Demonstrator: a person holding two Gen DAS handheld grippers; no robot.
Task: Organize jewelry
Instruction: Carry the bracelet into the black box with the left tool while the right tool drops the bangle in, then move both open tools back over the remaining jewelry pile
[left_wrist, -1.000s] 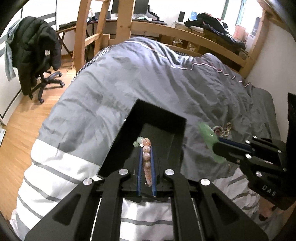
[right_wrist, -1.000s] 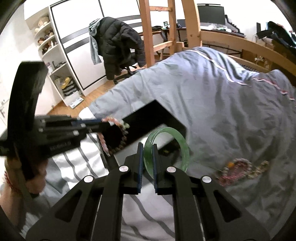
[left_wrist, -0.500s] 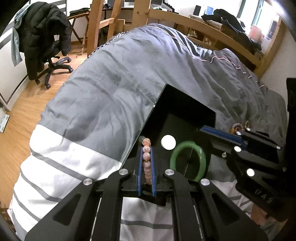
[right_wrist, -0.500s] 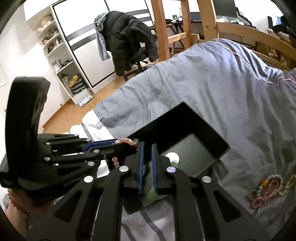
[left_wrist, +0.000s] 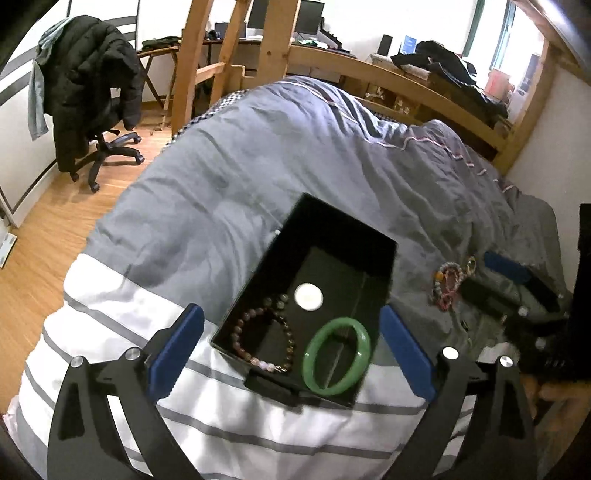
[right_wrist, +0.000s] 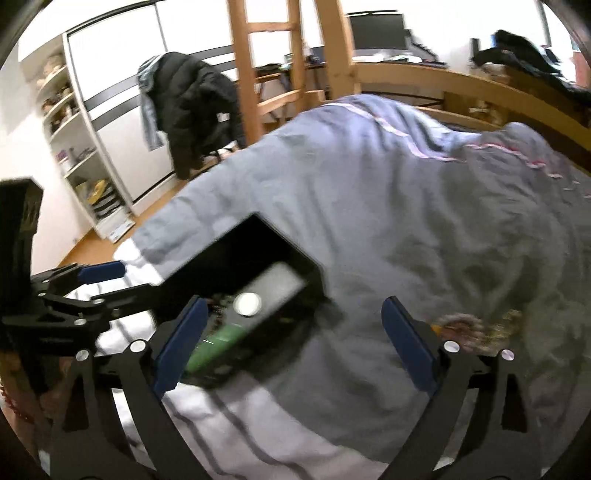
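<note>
A black open box (left_wrist: 334, 225) sits on the grey duvet. Inside lie a pink beaded bracelet (left_wrist: 264, 341), a green bangle (left_wrist: 336, 356) and a white disc (left_wrist: 308, 297). My left gripper (left_wrist: 290, 317) hovers over the box's near end with its jaws opening wide; no pad touches anything. My right gripper (left_wrist: 495, 280) is to the right, by a heap of beaded jewelry (left_wrist: 448, 282). The right wrist view is blurred: the right gripper (right_wrist: 295, 314) has its jaws opening with nothing held, the box (right_wrist: 258, 240) and bangle (right_wrist: 218, 343) at its left, the heap (right_wrist: 465, 328) at its right.
The duvet (left_wrist: 277, 166) has a white striped band along the near edge. A wooden bed frame and ladder (left_wrist: 273, 48) stand behind. An office chair with a black jacket (left_wrist: 92, 96) stands on the wood floor at the left, and shelves (right_wrist: 74, 155) line the wall.
Both grippers went from shut to wide open. The left one let the beaded bracelet fall into the box, the right one the green bangle. The right gripper then swung right, away from the box.
</note>
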